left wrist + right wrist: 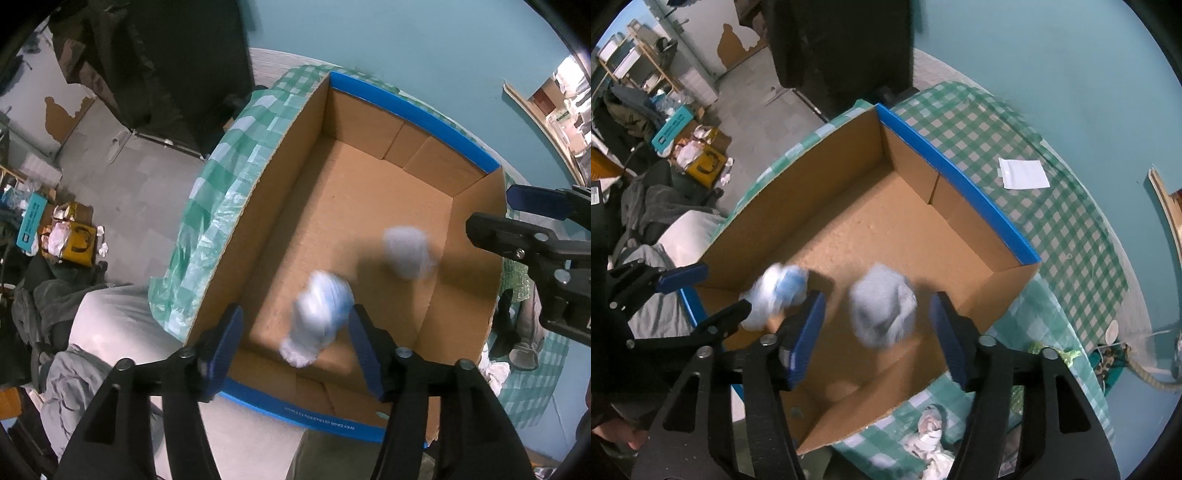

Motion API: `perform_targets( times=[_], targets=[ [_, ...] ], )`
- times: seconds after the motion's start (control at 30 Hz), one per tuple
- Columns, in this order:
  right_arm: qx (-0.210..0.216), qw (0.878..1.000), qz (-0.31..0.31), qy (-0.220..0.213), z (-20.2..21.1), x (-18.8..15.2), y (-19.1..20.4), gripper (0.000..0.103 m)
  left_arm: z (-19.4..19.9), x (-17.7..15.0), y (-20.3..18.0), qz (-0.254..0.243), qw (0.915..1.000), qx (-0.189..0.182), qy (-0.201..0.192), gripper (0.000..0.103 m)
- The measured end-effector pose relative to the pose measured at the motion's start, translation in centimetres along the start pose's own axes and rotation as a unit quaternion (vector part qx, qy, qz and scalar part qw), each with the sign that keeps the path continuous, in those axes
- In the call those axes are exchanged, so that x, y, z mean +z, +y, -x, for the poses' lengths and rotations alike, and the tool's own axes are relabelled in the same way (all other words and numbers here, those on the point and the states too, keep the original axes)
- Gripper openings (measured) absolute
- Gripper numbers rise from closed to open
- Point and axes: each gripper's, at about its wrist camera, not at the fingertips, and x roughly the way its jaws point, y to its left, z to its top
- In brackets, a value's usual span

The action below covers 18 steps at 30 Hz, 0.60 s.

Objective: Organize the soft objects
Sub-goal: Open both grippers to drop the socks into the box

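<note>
An open cardboard box (369, 192) with blue-taped rims stands on a green checked tablecloth; it also shows in the right wrist view (879, 218). A white and blue rolled soft bundle (319, 315) is blurred, inside the box, between the open jaws of my left gripper (295, 349). A pale grey soft bundle (408, 253) is blurred further right in the box. In the right wrist view the grey bundle (882, 308) is between the open jaws of my right gripper (877, 334), untouched by the pads, and the white and blue bundle (777, 291) is left of it. Both grippers hover over the box.
A white zip bag (1023, 172) lies on the checked cloth (1052, 229) beyond the box. Crumpled cloths (931, 439) lie at the box's near right corner. A grey cushion and clothes (92, 332) are left of the table. Floor clutter (70, 236) is far left.
</note>
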Motion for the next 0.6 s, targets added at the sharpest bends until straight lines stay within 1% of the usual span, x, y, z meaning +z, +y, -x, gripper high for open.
perform_targets(
  times=[0.07, 0.33, 0.43, 0.6],
  targets=[
    [0.001, 1.0, -0.002, 0.0, 0.1, -0.1, -0.1, 0.07, 0.1, 0.0, 0.0, 0.0, 1.0, 0.0, 0.0, 0.07],
    [0.003, 1.0, -0.016, -0.004, 1.3, -0.8, -0.7, 0.071, 0.9, 0.0, -0.5, -0.01, 0.9999, 0.001, -0.006, 0.07],
    [-0.001, 1.0, -0.019, -0.004, 1.8, -1.3, -1.0, 0.071, 1.7, 0.0, -0.9, -0.014, 0.9998, 0.0, -0.013, 0.076],
    [-0.002, 0.999, -0.033, -0.007, 2.9, -2.2, -1.9, 0.073, 2.7, -0.2, -2.0, -0.024, 0.9995, -0.004, -0.022, 0.077]
  ],
)
